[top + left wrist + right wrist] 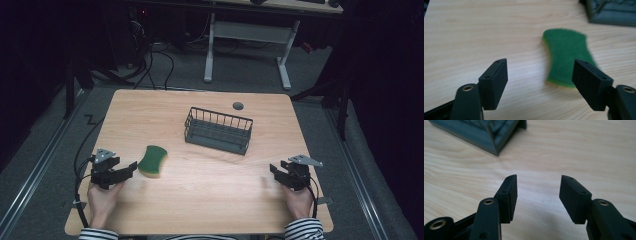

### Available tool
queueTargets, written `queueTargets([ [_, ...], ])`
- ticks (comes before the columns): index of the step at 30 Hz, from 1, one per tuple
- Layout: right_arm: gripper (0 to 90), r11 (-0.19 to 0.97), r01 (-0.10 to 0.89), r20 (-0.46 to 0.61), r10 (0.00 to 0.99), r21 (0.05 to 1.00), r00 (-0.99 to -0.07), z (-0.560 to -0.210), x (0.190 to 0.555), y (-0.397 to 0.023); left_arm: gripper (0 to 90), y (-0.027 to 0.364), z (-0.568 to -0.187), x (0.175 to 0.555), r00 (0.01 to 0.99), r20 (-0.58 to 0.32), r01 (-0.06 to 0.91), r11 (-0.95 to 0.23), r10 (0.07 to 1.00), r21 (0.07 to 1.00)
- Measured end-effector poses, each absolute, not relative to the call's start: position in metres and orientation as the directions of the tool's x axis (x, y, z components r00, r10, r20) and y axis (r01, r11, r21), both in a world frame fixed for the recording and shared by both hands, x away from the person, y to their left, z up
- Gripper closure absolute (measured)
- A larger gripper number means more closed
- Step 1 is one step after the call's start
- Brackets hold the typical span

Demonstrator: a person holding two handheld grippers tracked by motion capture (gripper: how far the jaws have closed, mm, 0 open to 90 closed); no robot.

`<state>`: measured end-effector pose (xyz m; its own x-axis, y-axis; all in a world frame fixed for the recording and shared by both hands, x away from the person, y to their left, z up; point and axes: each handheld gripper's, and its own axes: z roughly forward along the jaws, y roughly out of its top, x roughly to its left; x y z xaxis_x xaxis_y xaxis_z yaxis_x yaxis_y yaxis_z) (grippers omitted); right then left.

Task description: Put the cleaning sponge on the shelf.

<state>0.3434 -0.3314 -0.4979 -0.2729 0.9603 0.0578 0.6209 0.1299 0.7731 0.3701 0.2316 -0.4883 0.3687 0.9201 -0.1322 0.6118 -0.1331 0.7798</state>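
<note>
Wooden table (210,190): sponge (153,160) lies just beyond the left gripper (131,167), long axis pointing away; both grippers unclenched, right gripper (274,170) empty, far off.

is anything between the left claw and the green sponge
Nothing visible. The left claw, jaws open and empty, sits just left of the green hourglass-shaped sponge, with bare wooden table between them.

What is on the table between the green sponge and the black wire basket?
Nothing. In the high view, only bare wooden table lies between the green sponge and the black wire basket. The left gripper view shows the same bare stretch.
</note>
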Motion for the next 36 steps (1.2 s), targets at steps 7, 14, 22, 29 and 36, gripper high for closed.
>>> queueTargets([
  [7, 51.0, 0.163, 0.600, 0.057, 0.942, 0.783, -0.330, -0.488, 0.358, -0.318, 34.5, 0.193, -0.459, 0.390, 0.476, -0.109, 0.579, -0.217, 0.872, 0.786],
  [14, 53.8, 0.207, 0.596, 0.051, 0.921, 0.776, -0.386, -0.491, 0.376, -0.299, 36.6, 0.155, -0.451, 0.415, 0.535, -0.077, 0.572, -0.294, 0.841, 0.765],
  [22, 54.9, 0.224, 0.600, 0.053, 0.912, 0.768, -0.408, -0.495, 0.391, -0.285, 41.3, 0.120, -0.456, 0.439, 0.564, -0.043, 0.587, -0.364, 0.824, 0.723],
  [29, 57.7, 0.204, 0.605, 0.077, 0.911, 0.769, -0.406, -0.500, 0.401, -0.277, 45.9, 0.094, -0.466, 0.463, 0.555, -0.048, 0.621, -0.375, 0.831, 0.688],
  [36, 61.9, 0.205, 0.616, 0.080, 0.912, 0.761, -0.402, -0.504, 0.411, -0.269, 50.5, 0.084, -0.475, 0.479, 0.500, -0.090, 0.659, -0.311, 0.861, 0.685],
])
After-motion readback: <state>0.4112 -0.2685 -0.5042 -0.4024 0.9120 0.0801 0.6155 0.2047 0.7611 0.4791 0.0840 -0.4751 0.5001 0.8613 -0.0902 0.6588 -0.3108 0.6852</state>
